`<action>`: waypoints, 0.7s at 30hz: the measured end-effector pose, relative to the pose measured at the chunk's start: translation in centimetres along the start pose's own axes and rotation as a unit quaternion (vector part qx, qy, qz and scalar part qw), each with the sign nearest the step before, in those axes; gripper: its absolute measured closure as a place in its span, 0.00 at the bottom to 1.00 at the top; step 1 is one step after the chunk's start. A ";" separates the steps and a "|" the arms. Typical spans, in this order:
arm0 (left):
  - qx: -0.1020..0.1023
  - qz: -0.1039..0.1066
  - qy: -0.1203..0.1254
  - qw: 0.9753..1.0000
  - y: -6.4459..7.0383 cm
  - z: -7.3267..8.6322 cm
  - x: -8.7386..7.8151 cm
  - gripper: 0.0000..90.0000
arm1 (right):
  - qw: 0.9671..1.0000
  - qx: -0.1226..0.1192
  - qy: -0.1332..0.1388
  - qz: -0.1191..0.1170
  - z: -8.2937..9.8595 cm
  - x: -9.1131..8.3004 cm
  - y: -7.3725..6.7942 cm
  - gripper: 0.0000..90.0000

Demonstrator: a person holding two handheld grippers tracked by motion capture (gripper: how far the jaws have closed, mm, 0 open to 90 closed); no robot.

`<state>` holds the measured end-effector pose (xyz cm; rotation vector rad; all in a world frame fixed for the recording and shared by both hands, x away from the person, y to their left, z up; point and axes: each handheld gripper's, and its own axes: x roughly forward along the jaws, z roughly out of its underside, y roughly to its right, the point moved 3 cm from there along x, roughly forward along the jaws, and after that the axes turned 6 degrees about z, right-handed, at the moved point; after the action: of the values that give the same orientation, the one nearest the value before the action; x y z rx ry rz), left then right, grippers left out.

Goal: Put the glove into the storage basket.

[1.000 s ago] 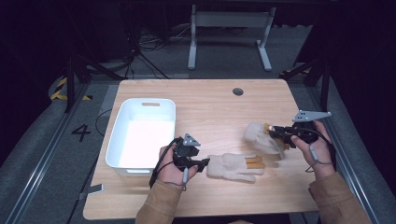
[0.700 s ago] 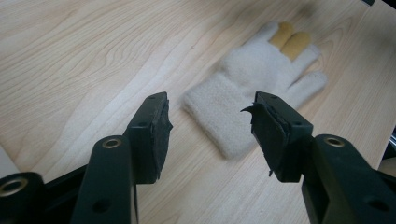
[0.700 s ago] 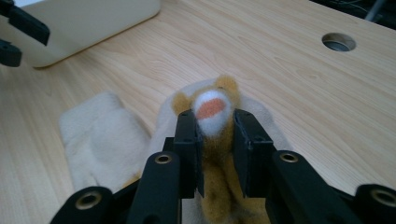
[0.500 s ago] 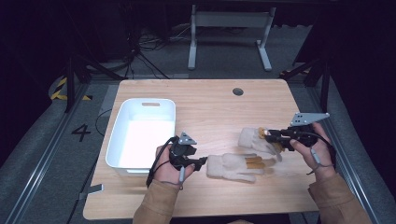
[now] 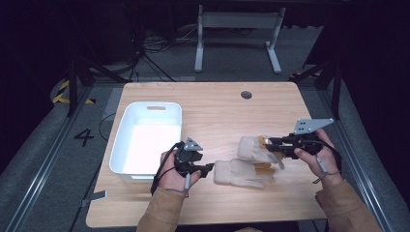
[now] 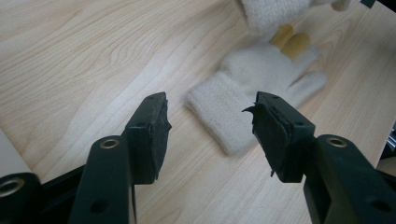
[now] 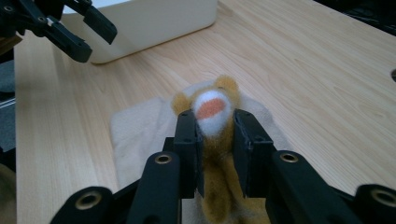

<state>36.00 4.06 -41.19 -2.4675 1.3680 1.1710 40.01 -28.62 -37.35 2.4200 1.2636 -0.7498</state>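
Two cream knitted gloves with tan fingertips are being gathered at a pale wooden table (image 5: 217, 104). The right gripper (image 7: 212, 135) has its jaws clamped on the lifted glove (image 7: 215, 107), a tan, white-and-orange patch showing between them. The left gripper (image 6: 210, 126), jaws apart, points at the cuff of the flat glove (image 6: 261, 88) lying just ahead of its tips on the wood. The white plastic bin (image 5: 147, 140) behind the left gripper holds nothing; judging by this, both gloves remain to be placed.
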 end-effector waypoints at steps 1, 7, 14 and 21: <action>0.000 0.000 0.000 1.000 0.0 0.0 0.0 0.51 | 1.000 0.000 0.000 0.000 0.0 0.0 0.0 0.82; 0.000 -0.002 -0.002 1.000 0.0 0.2 -0.1 0.51 | 0.999 -0.012 0.003 -0.034 -0.5 1.5 -1.2 0.82; -0.001 -0.005 -0.001 1.000 0.0 0.3 -0.2 0.51 | 0.998 -0.015 0.006 -0.054 -0.5 2.5 -2.2 0.82; 0.001 -0.005 -0.002 1.000 0.0 0.3 -0.1 0.51 | 0.998 -0.016 0.007 -0.066 -0.4 3.1 -2.7 0.81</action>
<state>35.80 4.21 -41.30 -2.4656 1.3542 1.1707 39.38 -24.78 -38.90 2.3385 1.4413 -0.7441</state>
